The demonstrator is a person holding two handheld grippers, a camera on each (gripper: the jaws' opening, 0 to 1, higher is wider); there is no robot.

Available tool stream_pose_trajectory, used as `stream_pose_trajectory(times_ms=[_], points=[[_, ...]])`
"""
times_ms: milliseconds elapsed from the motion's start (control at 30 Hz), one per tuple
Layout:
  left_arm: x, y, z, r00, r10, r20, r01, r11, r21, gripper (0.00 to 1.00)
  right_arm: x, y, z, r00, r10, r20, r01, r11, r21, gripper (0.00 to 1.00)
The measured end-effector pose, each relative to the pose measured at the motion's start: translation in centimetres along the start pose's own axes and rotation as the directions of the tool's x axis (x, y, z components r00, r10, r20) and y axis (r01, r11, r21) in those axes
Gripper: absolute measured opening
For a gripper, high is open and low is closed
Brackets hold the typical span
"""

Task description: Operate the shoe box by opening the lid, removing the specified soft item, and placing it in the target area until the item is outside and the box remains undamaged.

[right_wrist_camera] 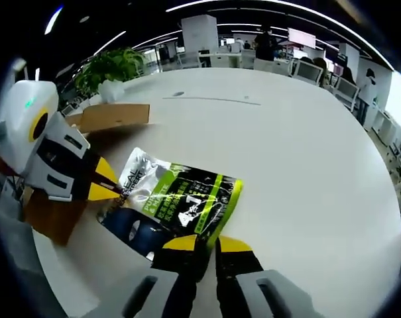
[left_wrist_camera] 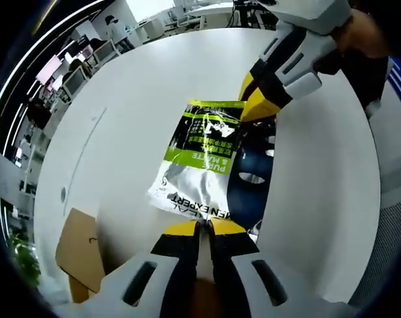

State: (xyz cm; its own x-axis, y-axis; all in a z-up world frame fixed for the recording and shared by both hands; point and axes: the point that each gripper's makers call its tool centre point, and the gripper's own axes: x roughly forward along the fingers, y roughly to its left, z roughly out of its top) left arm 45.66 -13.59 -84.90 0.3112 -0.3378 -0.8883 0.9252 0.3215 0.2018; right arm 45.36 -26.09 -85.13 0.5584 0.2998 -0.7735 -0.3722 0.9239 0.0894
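Pouch (left_wrist_camera: 199, 165) is out of the shoe box (left_wrist_camera: 81, 255) and over the white worktop (left_wrist_camera: 140, 86), your left tongs (left_wrist_camera: 203, 228) and right tongs (right_wrist_camera: 207, 244) each pinching an end; placing step, so lower and release.

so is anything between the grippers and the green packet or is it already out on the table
Nothing visible stands between them. The left gripper and the right gripper each pinch an end of the green packet, which lies on the white table, outside the cardboard box.
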Motion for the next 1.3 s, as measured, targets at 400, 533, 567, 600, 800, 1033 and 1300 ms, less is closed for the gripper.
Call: stream_pose_trajectory(times_ms=[400, 533, 567, 600, 800, 1033, 1300], points=[[-1.9, 0.3, 0.9, 0.999, -0.011, 0.050, 0.016, 0.996, -0.084, 0.12, -1.6, -0.2, 0.2, 1.000, -0.016, 0.024, 0.017, 1.000, -0.016, 0.16], [-2.8, 0.3, 1.0, 0.998, -0.011, 0.064, 0.016, 0.996, -0.091, 0.14, -2.4, -0.1, 0.7, 0.999, -0.020, 0.038, 0.021, 1.000, -0.021, 0.20], [-3.0, 0.2, 1.1, 0.998, -0.010, 0.069, 0.016, 0.995, -0.098, 0.14, -2.6, 0.0, 0.7, 0.999, -0.021, 0.041, 0.022, 1.000, -0.021, 0.21], [-3.2, 0.2, 1.1, 0.997, -0.011, 0.075, 0.019, 0.994, -0.110, 0.14, -2.8, 0.0, 0.8, 0.999, -0.022, 0.043, 0.023, 1.000, -0.022, 0.22], [-4.6, -1.0, 1.6, 0.992, -0.049, 0.115, 0.071, 0.978, -0.196, 0.18, -4.2, 0.8, 1.0, 0.998, -0.020, 0.055, 0.022, 0.999, -0.032, 0.28], [-6.2, -1.9, 2.1, 0.987, -0.059, 0.146, 0.091, 0.971, -0.222, 0.22, -5.9, 1.7, 1.1, 0.997, -0.020, 0.069, 0.024, 0.999, -0.049, 0.34], [-8.5, -2.1, 1.9, 0.981, -0.058, 0.185, 0.109, 0.954, -0.278, 0.27, -7.8, 2.6, 1.5, 0.996, -0.023, 0.090, 0.029, 0.997, -0.068, 0.39]])
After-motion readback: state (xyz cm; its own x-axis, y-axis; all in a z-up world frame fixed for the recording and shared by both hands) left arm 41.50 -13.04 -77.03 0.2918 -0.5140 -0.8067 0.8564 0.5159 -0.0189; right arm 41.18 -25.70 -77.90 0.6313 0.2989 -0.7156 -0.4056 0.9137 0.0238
